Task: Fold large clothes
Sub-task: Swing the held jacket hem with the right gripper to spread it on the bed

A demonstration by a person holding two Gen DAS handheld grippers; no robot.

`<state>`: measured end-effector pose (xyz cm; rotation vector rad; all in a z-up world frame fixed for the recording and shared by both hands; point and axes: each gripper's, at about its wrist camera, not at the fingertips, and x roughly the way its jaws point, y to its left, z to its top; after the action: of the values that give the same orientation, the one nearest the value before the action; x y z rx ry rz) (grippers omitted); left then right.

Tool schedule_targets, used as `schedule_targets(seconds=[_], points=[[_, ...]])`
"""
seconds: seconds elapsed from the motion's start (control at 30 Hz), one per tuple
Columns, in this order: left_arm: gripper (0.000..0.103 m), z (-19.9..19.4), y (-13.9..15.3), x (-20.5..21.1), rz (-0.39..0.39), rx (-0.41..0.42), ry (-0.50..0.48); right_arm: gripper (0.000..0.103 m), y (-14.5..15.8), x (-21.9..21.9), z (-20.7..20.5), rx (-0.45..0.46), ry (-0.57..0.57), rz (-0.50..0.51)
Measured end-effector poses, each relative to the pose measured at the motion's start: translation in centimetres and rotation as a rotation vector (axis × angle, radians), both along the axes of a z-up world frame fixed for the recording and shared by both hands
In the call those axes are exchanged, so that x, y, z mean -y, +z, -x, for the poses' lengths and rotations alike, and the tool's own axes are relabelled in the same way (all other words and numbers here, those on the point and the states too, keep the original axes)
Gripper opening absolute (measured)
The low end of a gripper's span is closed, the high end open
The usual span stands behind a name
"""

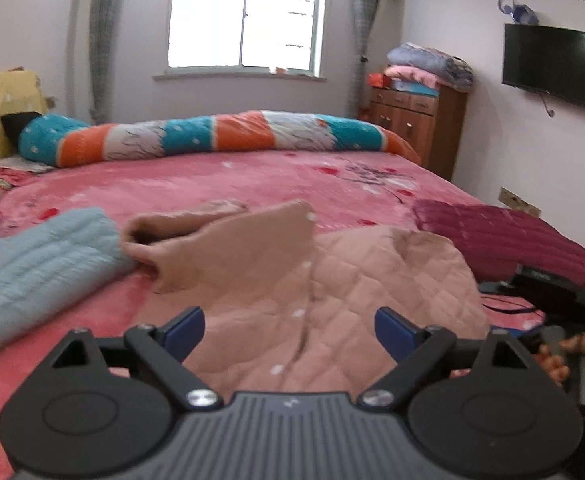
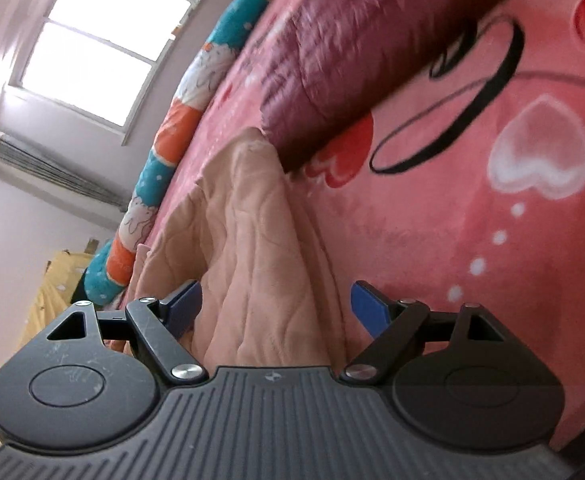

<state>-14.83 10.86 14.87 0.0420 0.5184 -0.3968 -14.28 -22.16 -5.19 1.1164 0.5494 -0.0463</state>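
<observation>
Left wrist view: the left claw [image 1: 288,334] is standing wide open above the pink quilted jacket [image 1: 372,280], its blue pads [image 1: 184,332] touching nothing. The jacket is lying on the bed [image 1: 252,184], which is carrying a pink blanket printed with hearts; one sleeve [image 1: 212,236] is lying folded across the jacket toward the left. A light blue padded garment [image 1: 32,268] is lying at the near left, just beside that sleeve, and a maroon padded garment [image 1: 500,236] is lying at the right. A rolled striped quilt [image 1: 212,136] is stretching along the far edge of the bed under the window [image 1: 248,16]. A hand [image 1: 584,364] is showing at the near right edge, gripping a handle.

Right wrist view, rolled sideways: the right claw [image 2: 274,312] is also gaping fully, with a fold of the pink jacket [image 2: 252,248] lying between its pads [image 2: 366,312] but not pressed by them. The maroon garment [image 2: 352,52] is lying just beyond the jacket.
</observation>
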Motion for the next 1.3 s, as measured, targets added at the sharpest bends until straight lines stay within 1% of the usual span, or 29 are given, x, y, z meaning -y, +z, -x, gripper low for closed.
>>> schedule_targets(seconds=[0.13,0.23,0.37,0.5,0.67,0.7,0.73,0.77,0.8,0.83,0.9,0.93,1.0,1.07,1.17,1.23,1.3], points=[[0.092,-0.9,-1.2,1.5,0.005,-0.035,-0.022,0.103,-1.3,0.7,-2.5,0.026,0.047,-0.043],[0.092,-1.5,-2.1,2.1,0.012,-0.061,-0.025,0.103,-2.1,0.7,-4.5,0.026,0.079,-0.046],[0.093,-2.4,-3.0,2.6,0.004,-0.091,-0.019,0.103,-3.0,0.3,-7.2,0.072,0.131,-0.061],[0.093,-3.4,-4.4,2.9,-0.005,-0.130,-0.008,0.103,-3.1,-0.3,-9.5,0.103,0.173,-0.065],[0.094,-4.5,-6.0,3.8,-0.007,-0.168,-0.021,0.103,-2.5,-0.7,-11.0,0.095,0.217,-0.032],[0.094,-4.6,-6.3,4.1,-0.005,-0.174,-0.029,0.092,-2.3,-0.8,-11.1,0.082,0.218,-0.018],[0.094,-4.8,-6.5,4.3,-0.005,-0.177,-0.036,0.072,-2.0,-0.7,-11.2,0.070,0.221,0.000],[0.094,-5.0,-6.9,4.6,-0.004,-0.181,-0.045,0.062,-1.8,-0.8,-11.4,0.062,0.223,0.016],[0.094,-5.2,-7.2,4.9,-0.003,-0.184,-0.052,0.048,-1.5,-0.7,-11.5,0.056,0.219,0.027],[0.095,-5.5,-7.6,5.3,0.000,-0.193,-0.059,0.041,-1.2,-0.6,-11.6,0.054,0.215,0.041],[0.095,-6.0,-8.3,5.9,0.009,-0.220,-0.079,0.033,0.3,-0.9,-11.8,0.056,0.209,0.117],[0.095,-6.1,-8.7,6.2,0.011,-0.231,-0.092,0.031,1.3,-1.2,-11.8,0.065,0.210,0.171],[0.095,-6.2,-9.5,7.3,0.007,-0.256,-0.120,0.030,3.7,-1.8,-11.4,0.107,0.198,0.280],[0.098,-6.1,-10.1,8.5,0.001,-0.268,-0.137,0.029,6.3,-2.3,-10.7,0.162,0.165,0.403],[0.101,-6.0,-10.7,10.3,0.012,-0.277,-0.165,0.028,9.6,-2.6,-10.2,0.236,0.091,0.585],[0.101,-6.1,-11.1,11.5,0.021,-0.292,-0.177,0.028,10.8,-2.3,-9.9,0.275,0.052,0.655],[0.101,-6.2,-11.4,12.9,0.022,-0.297,-0.204,0.028,11.2,-1.9,-10.2,0.290,0.028,0.713]])
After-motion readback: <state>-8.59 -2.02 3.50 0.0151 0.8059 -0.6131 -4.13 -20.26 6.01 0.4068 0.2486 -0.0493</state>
